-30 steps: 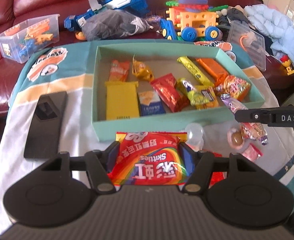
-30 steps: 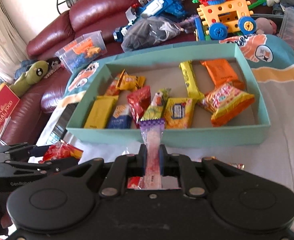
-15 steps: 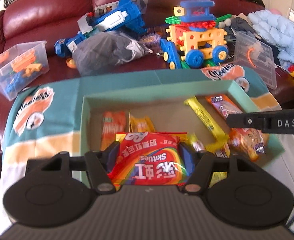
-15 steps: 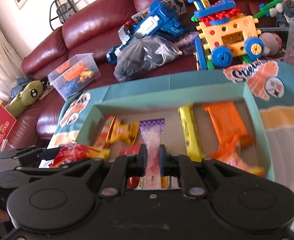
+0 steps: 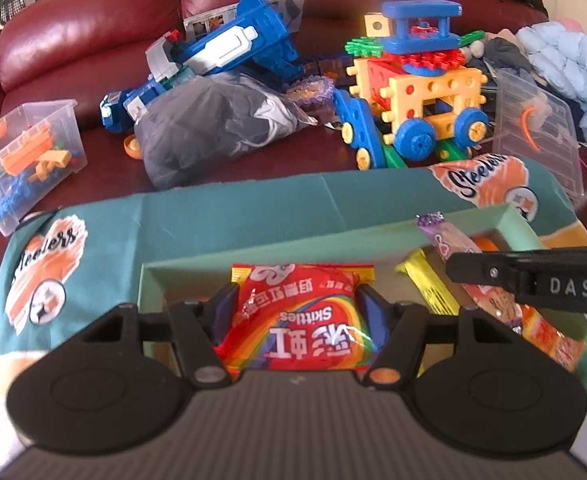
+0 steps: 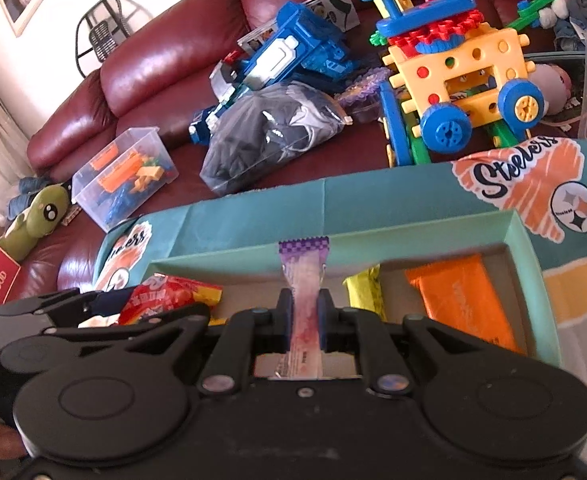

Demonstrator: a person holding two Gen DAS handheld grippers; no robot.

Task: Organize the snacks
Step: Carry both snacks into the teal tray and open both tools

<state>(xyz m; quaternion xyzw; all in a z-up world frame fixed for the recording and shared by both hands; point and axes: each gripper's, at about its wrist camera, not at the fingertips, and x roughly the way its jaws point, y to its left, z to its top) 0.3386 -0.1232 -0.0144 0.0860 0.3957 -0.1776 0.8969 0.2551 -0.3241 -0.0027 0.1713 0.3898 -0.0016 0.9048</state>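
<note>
Both grippers are loaded and poised over the green box [image 5: 333, 236], which fills the lower half of each view. The left gripper [image 5: 295, 312] clamps a red candy bag [image 5: 297, 320] by its two side edges; the bag sits low centre in the left view, over the box's near-left area. The right gripper [image 6: 304, 320] is pinched nearly shut on a thin purple-topped candy stick [image 6: 304, 276], held upright at centre of the right view over the box's middle.

Recommended handling: lower each item well inside the walls before releasing, so neither slides over the rim. The bag looks slack and puffy and would probably settle flat; set it on bare floor at the left. The stick is narrow and light; lay it down alongside the yellow bar [image 6: 363, 292] rather than dropping it on end. Keep the two tools apart, as they stand near each other.

The bag is glossy, rainbow-printed, lettering upside down. The stick has a pinkish body with a serrated purple seal. An orange packet [image 6: 461, 300] lies at the box's right.
</note>
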